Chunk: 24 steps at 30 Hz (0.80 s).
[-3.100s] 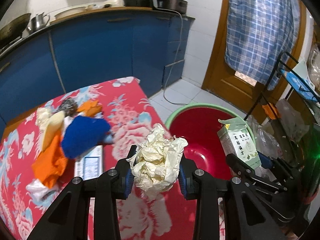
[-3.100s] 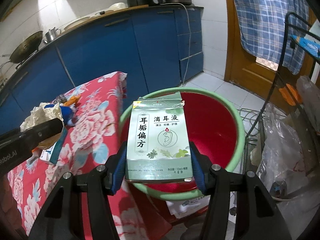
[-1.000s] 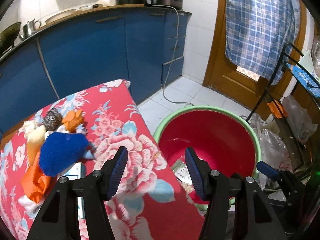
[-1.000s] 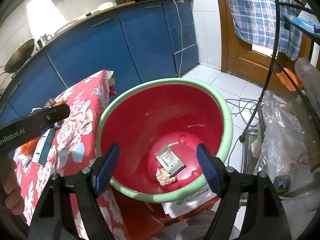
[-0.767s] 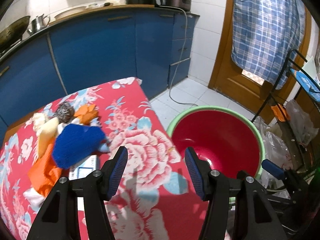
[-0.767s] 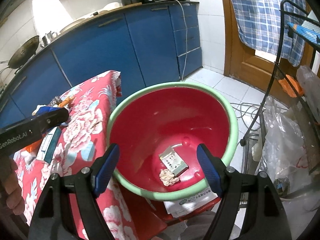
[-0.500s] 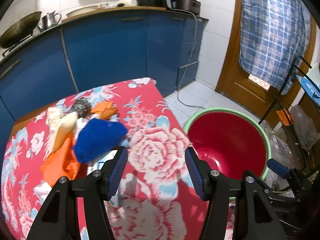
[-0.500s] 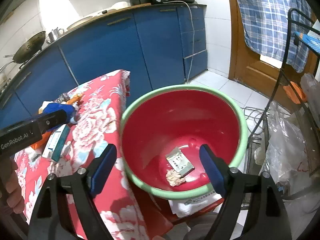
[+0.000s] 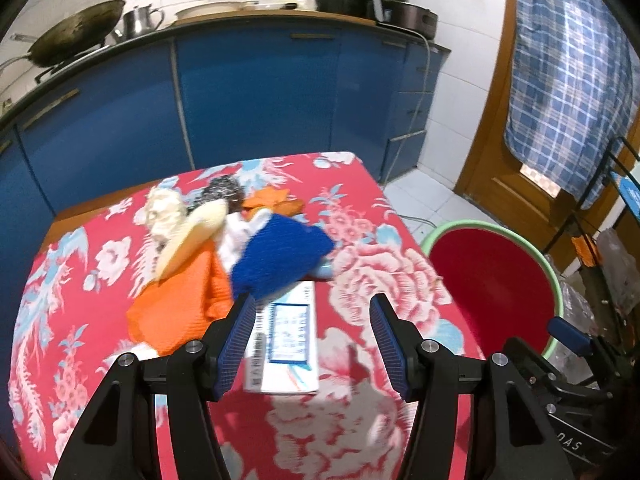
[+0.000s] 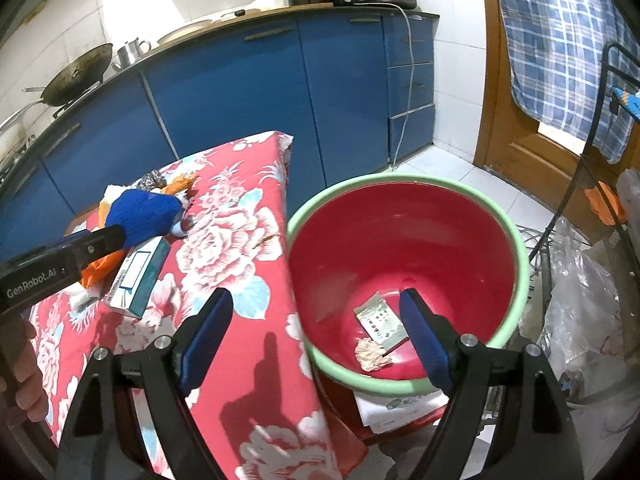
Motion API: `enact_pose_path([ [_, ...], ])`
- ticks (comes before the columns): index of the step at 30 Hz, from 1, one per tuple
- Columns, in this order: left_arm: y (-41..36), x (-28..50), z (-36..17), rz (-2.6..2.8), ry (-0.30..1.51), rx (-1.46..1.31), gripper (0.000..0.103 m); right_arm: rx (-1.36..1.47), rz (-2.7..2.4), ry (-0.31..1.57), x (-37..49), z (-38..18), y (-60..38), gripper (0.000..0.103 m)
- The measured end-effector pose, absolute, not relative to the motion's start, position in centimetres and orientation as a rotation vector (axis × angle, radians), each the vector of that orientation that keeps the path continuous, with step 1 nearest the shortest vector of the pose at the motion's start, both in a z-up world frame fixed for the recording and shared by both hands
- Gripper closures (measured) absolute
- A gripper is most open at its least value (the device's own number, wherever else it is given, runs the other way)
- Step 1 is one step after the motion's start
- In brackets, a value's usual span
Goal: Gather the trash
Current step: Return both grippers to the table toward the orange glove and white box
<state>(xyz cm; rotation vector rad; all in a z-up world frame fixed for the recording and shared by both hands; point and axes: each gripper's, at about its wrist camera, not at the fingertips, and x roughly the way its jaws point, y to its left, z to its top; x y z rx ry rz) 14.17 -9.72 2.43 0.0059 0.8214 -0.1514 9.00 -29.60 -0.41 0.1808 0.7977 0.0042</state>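
Your left tongs (image 9: pixel 312 340) gape empty over the flat box (image 9: pixel 285 342); right tongs (image 10: pixel 316 336), just widened, empty. Trash pile (image 9: pixel 240 252) at 11 o'clock on the bench (image 9: pixel 360 420). Basin (image 9: pixel 552 280) at 2. Thin box may slip the pads.

The left gripper (image 9: pixel 312 336), a black two-finger tool with ribbed blue pads (image 9: pixel 236 344), points forward and steeply downward. Its jaws stand apart, about half spread, with nothing between the pads. In the right wrist view its black body reaches in from the left edge, and part of the bare hand (image 10: pixel 22 376) that carries it shows at the near left, fingers wrapped round the handle.

The right gripper (image 10: pixel 316 336), of the same black build with blue pads (image 10: pixel 424 344), also tilts forward and down. Its jaws have just been opening and now stand wide, wider than the left pair, and hold nothing. In the left wrist view one blue-tipped finger of it shows at the near right.
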Motion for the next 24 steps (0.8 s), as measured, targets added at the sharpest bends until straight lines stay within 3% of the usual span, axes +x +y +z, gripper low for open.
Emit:
enact_pose_path([
  [24, -1.4, 15.7, 0.7, -0.021, 0.849, -0.014, 0.042, 0.124, 0.081, 0.854, 11.0, -1.3, -24.0, 0.018],
])
